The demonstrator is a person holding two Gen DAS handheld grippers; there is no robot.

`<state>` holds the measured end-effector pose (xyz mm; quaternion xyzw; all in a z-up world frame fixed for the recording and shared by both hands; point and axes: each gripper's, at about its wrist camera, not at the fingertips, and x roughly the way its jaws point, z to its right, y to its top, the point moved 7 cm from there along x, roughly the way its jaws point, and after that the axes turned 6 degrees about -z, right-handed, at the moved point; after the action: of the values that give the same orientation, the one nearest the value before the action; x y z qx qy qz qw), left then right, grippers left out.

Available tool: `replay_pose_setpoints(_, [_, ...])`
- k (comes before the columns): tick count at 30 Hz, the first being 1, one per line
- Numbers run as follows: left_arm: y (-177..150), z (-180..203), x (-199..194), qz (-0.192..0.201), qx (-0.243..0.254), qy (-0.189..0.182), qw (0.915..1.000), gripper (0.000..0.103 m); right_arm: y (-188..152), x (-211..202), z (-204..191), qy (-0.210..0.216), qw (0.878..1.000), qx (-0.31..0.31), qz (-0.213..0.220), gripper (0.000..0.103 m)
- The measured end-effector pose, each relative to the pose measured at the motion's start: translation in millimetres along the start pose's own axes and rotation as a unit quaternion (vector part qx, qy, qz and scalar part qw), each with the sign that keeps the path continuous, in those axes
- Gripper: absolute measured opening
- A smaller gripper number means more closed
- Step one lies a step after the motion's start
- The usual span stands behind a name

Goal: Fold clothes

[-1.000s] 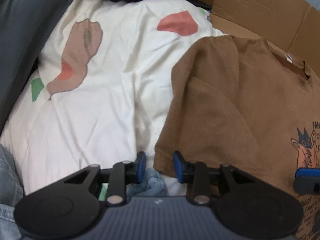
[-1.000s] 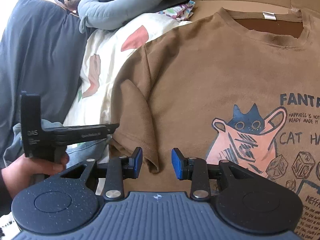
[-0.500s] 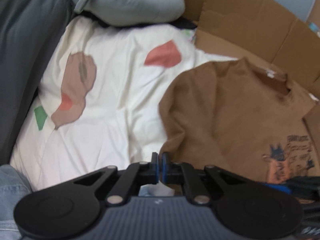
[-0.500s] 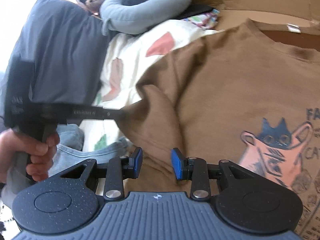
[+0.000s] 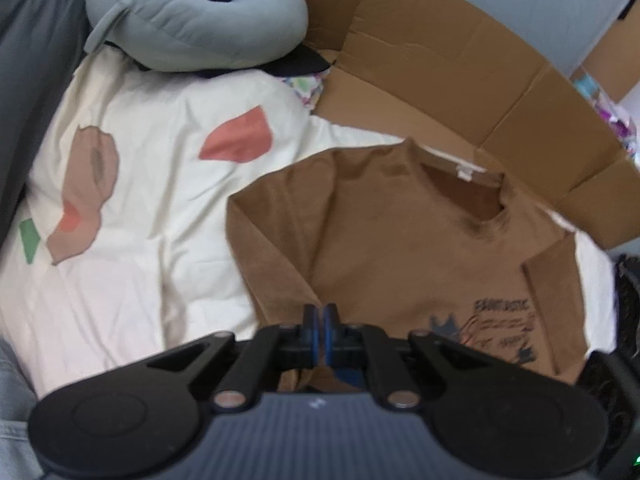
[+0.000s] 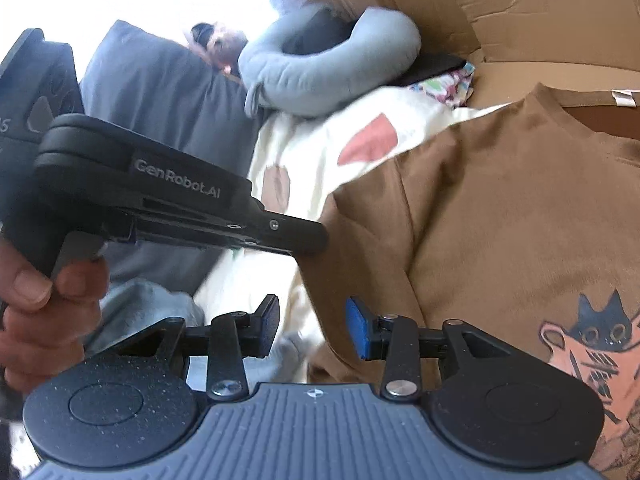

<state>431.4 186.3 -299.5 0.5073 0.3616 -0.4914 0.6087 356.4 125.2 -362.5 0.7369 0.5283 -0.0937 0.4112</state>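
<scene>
A brown T-shirt (image 5: 400,248) with a cat print (image 6: 592,344) lies face up on a cream bedspread (image 5: 152,208). My left gripper (image 5: 320,332) is shut on the shirt's left edge near the hem and holds that cloth raised off the bed. In the right wrist view the left gripper (image 6: 320,240) comes in from the left, its tips at the lifted brown edge. My right gripper (image 6: 312,328) sits just below it, its jaws opening. The hanging shirt edge lies between the blue pads (image 6: 356,332), which do not press on it.
A grey U-shaped pillow (image 5: 192,20) lies at the head of the bed beside flattened cardboard (image 5: 460,72). A dark grey cushion (image 6: 160,100) runs along the left. Denim cloth (image 6: 152,308) and the person's hand (image 6: 40,304) are at the near left.
The left gripper closed on the shirt's lower left edge and rose, pulling the cloth up. The right gripper's jaws widened and its view swung left toward the lifted edge.
</scene>
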Motion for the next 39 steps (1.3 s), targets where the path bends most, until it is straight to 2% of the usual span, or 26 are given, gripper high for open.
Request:
replay_pose_setpoints(14, [18, 35, 6, -0.012, -0.064, -0.048, 0.9967, 0.003, 33, 8, 32, -0.026, 0.999, 0.032, 0.022, 0.041])
replay_pose_setpoints(16, [19, 39, 7, -0.012, -0.070, -0.049, 0.9963, 0.004, 35, 9, 40, -0.030, 0.998, 0.053, 0.025, 0.030])
replay_pose_setpoints(17, [20, 41, 7, -0.010, -0.070, -0.047, 0.9964, 0.005, 37, 9, 45, -0.030, 0.997, 0.066, 0.026, 0.014])
replay_pose_setpoints(18, [22, 41, 5, -0.004, -0.065, -0.041, 0.9970, 0.010, 38, 8, 49, -0.029, 0.996, 0.075, 0.028, 0.006])
replay_pose_setpoints(20, [27, 42, 3, 0.008, -0.055, -0.029, 0.9981, 0.020, 40, 6, 56, -0.026, 0.995, 0.090, 0.034, 0.005])
replay_pose_setpoints(21, [30, 41, 1, 0.015, -0.050, -0.021, 0.9984, 0.033, 41, 4, 59, -0.023, 0.994, 0.098, 0.036, 0.005])
replay_pose_setpoints(22, [33, 39, 0, 0.024, -0.047, -0.011, 0.9985, 0.039, 41, 3, 60, -0.022, 0.994, 0.103, 0.038, 0.005])
replay_pose_setpoints(27, [51, 15, 7, 0.043, -0.060, 0.027, 0.9969, 0.040, 46, -2, 67, -0.024, 0.993, 0.104, 0.042, 0.005])
replay_pose_setpoints(33, [65, -6, 30, 0.041, -0.065, 0.064, 0.9950, 0.042, 49, -9, 78, -0.033, 0.993, 0.101, 0.043, 0.005])
replay_pose_setpoints(39, [77, -25, 63, 0.038, -0.067, 0.098, 0.9922, 0.045, 48, -10, 98, -0.041, 0.992, 0.113, 0.026, 0.005])
